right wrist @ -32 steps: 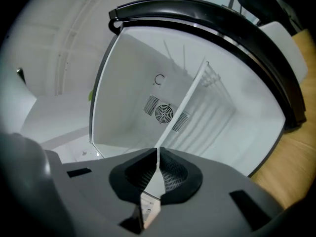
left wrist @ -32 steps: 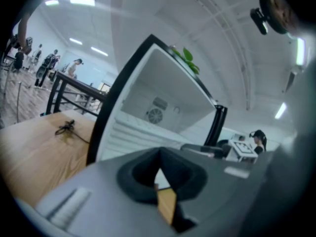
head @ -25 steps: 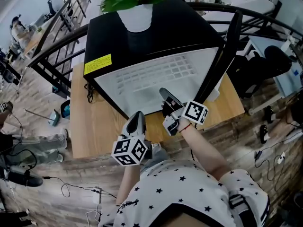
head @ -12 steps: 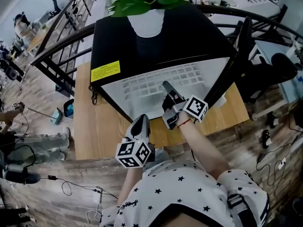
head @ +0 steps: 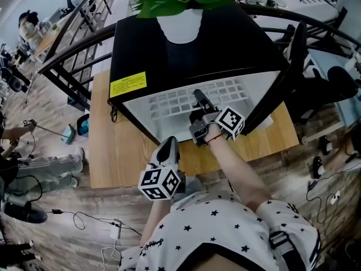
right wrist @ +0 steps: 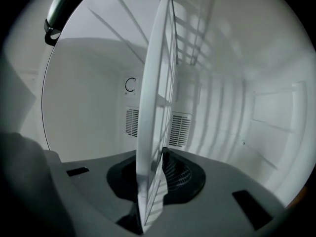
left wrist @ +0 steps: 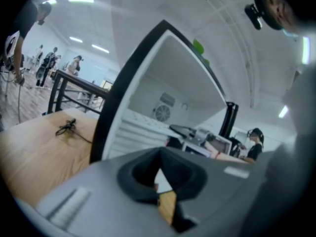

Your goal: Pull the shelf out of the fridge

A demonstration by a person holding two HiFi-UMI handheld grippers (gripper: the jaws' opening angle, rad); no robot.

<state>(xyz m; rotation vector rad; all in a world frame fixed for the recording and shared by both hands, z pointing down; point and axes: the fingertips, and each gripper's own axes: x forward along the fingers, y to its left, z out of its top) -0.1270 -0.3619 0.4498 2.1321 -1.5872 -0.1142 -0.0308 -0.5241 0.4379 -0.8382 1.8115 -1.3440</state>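
- Left gripper (head: 167, 144) hangs over the front of the desk (head: 118, 151), jaws closed on nothing. Parked out of the way, I'd guess.
- Right gripper (head: 198, 97) is rolled sideways, so its jaws, which have just been closing, pinch the front edge of the shelf (head: 175, 101) top and bottom.
- The shelf's a white wire grid, lying flat inside the open fridge (head: 192, 44) and not pulled out yet.

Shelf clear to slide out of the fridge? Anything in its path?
Nothing visible blocks it. The door stands swung open at right; the left gripper hangs low, left of the opening. The right gripper has just been closing its jaws, with the shelf front edge between them.
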